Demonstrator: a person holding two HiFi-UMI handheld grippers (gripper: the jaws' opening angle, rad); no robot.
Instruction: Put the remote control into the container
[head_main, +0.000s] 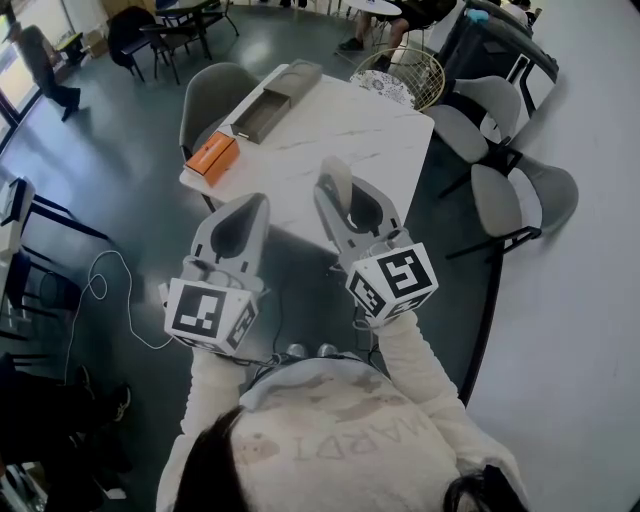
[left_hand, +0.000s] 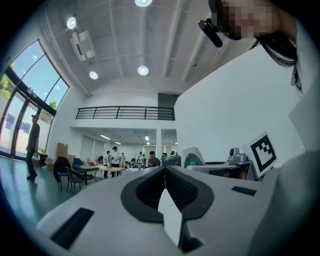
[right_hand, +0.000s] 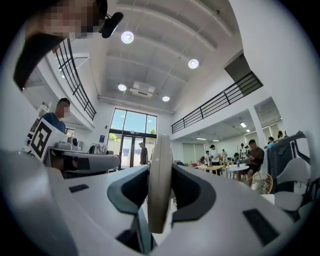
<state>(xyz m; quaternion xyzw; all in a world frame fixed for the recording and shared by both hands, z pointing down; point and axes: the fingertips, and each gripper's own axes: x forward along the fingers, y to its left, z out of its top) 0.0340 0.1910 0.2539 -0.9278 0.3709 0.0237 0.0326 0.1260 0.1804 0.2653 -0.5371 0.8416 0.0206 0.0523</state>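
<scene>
Left gripper (head_main: 250, 208) has its fingers (left_hand: 145, 186) fully together with nothing between them, and hangs off the near edge of the tabletop (head_main: 350, 130). Right gripper (head_main: 350, 205) sits just right of it at the near edge; its fingers (right_hand: 192, 192) stand fairly wide, clamped on the remote control (right_hand: 160, 180), which is seen edge-on and sticks out past the fingertips. So the remote is up in the air, not on the tabletop. The container (head_main: 262, 112), a long open grey tray, lies at the far-left side of the tabletop, well apart from the remote. An orange box (head_main: 211, 157) sits on the left corner, just beside the container's near end. A grey chair (head_main: 212, 95) stands on the left of the tabletop.
</scene>
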